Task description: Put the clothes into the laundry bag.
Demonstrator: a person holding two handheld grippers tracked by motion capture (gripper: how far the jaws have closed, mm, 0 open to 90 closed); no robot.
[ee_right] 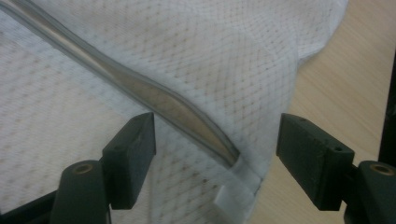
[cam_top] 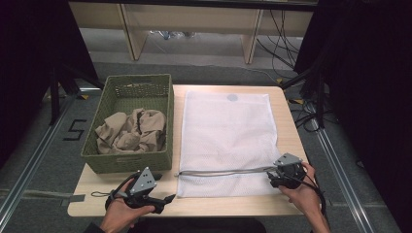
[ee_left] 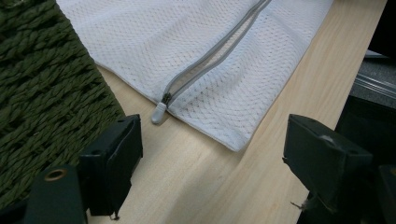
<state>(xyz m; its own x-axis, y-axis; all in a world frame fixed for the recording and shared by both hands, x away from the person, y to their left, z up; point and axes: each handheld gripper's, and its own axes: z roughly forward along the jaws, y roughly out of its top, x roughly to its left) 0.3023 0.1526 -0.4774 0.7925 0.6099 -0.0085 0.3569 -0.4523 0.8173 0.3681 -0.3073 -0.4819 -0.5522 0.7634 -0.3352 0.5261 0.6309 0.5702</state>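
**Zipper runs hand to hand across the near edge of the bag**

Jaws of the right gripper (ee_right: 217, 154) stand apart with the end of the zipper (ee_right: 140, 91) between them; I see the mesh and the white end tab there, but the pads do not press on either. Jaws of the left gripper (ee_left: 212, 154) are open too, with nothing between them except bare desk (ee_left: 196, 186).

From the high view, the white mesh laundry bag (cam_top: 228, 131) lies flat on the desk, just right of the green woven basket (cam_top: 127, 162) that holds crumpled beige cloth (cam_top: 131, 131). The zipper's long axis runs side to side along the bag's near edge, from my left hand's (cam_top: 121, 211) side to my right hand's (cam_top: 303, 191).

What matters to me is which end lies where. The zipper pull (ee_left: 159, 113) sits at the bag's left corner, just ahead of the left jaws and close to the basket wall, so my left hand is nearer to it. The right gripper straddles the far, closed end, well placed, I judge, to pin the bag while the left takes the pull.
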